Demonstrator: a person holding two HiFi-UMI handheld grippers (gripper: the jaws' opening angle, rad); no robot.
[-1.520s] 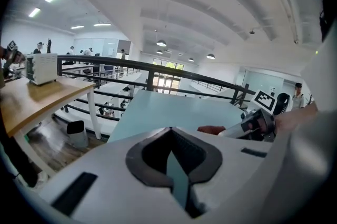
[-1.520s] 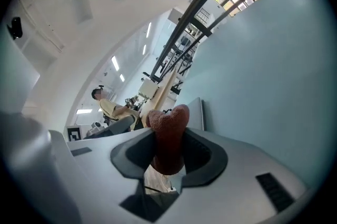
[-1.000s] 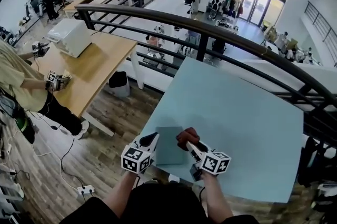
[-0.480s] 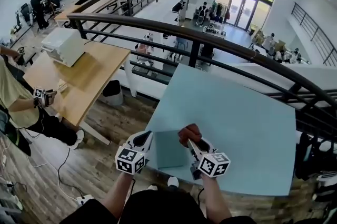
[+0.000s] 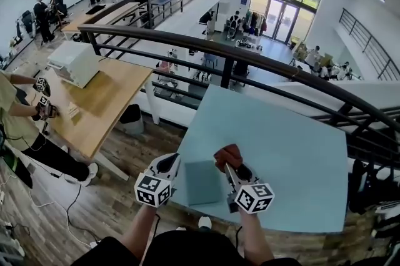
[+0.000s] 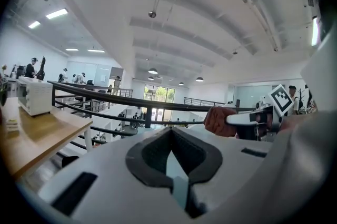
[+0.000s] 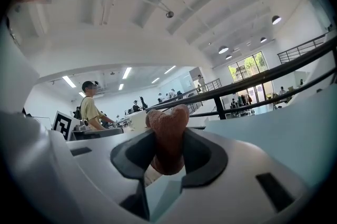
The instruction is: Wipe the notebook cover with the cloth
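My right gripper (image 5: 229, 166) squeezes the cloth (image 5: 225, 155) at the notebook (image 5: 201, 185). My left gripper (image 5: 172, 163) pinches its edge (I think). Next, rub gently across.

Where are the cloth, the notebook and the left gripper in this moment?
cloth (image 5: 226, 155): head view, on its bunched reddish top.
notebook (image 5: 201, 183): head view, on the middle of its cover.
left gripper (image 5: 171, 160): head view, midway between its fingertips.

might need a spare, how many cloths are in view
1: the reddish-brown cloth, pinched in the right gripper's jaws at the flat teal notebook's right edge. No other shows; some may be hidden.
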